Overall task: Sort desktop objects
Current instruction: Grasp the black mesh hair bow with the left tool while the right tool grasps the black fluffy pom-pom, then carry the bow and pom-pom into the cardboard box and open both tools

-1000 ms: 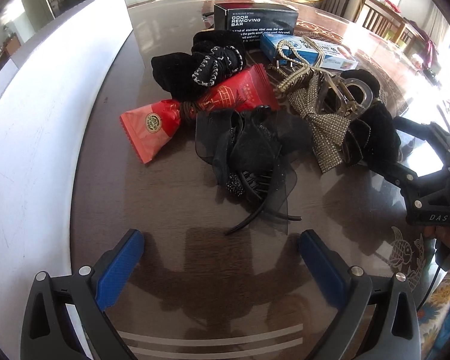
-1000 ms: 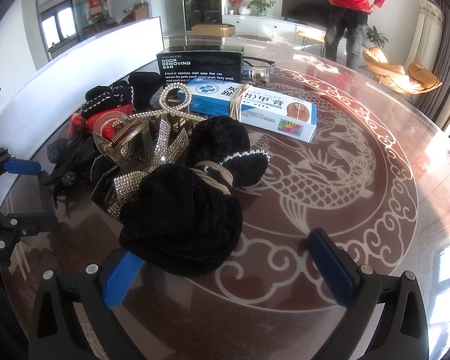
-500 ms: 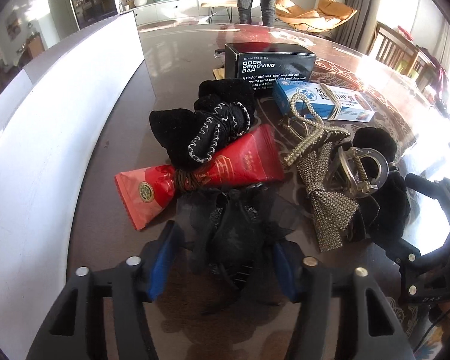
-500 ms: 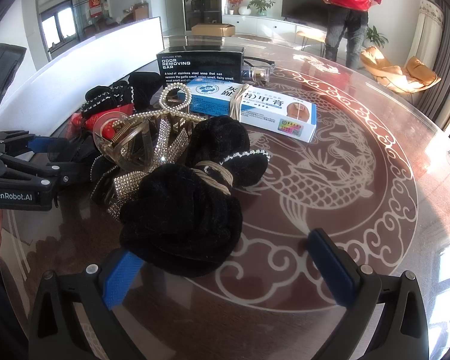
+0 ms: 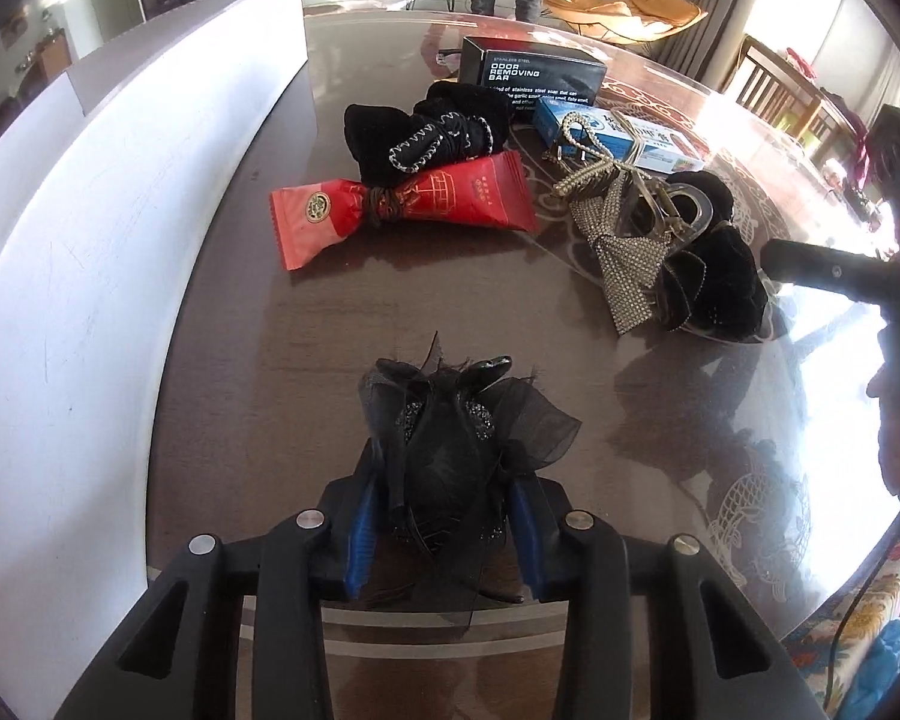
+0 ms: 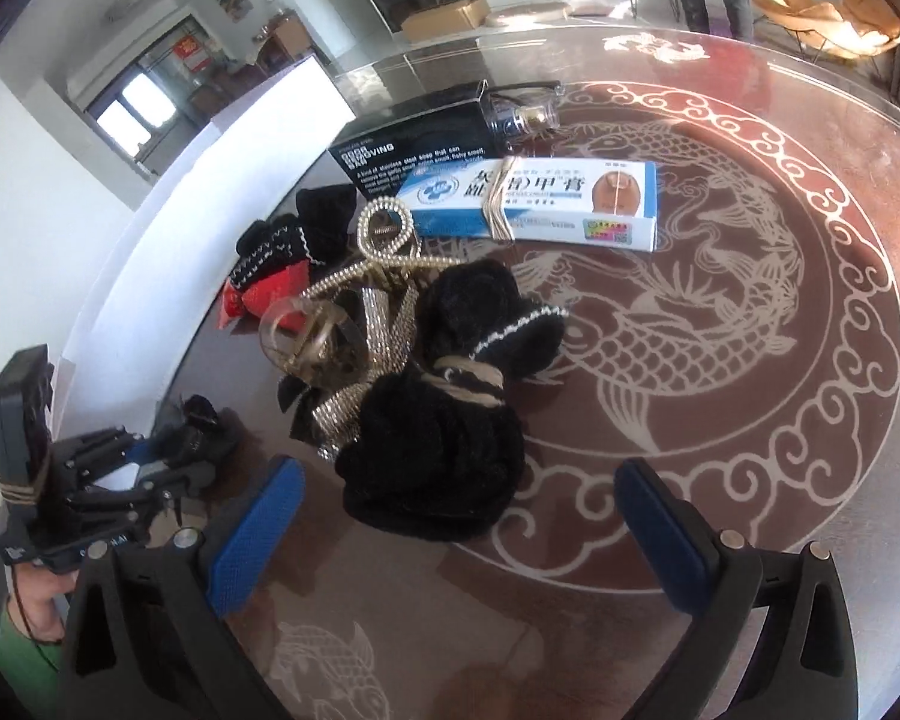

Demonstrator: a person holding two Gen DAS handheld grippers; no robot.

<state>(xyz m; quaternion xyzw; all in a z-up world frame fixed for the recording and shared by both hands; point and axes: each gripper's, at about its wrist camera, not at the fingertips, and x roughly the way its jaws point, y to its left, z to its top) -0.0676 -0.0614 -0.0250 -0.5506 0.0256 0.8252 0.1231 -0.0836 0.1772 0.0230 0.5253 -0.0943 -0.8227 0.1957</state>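
Black mesh hair bow (image 5: 450,450) is now clamped in the left gripper (image 5: 444,534), pulled away from the pile at 12 o'clock; sorting's underway. Right gripper (image 6: 462,528) hangs open near the velvet scrunchie (image 6: 438,462).

Red packet (image 5: 402,204), blue-white box (image 6: 534,201) — black mesh bow (image 5: 450,438).

We see bare table (image 5: 342,324) between the red packet (image 5: 402,210) and our left gripper (image 5: 444,531); the rhinestone bow (image 5: 627,264) pile crowds the right.
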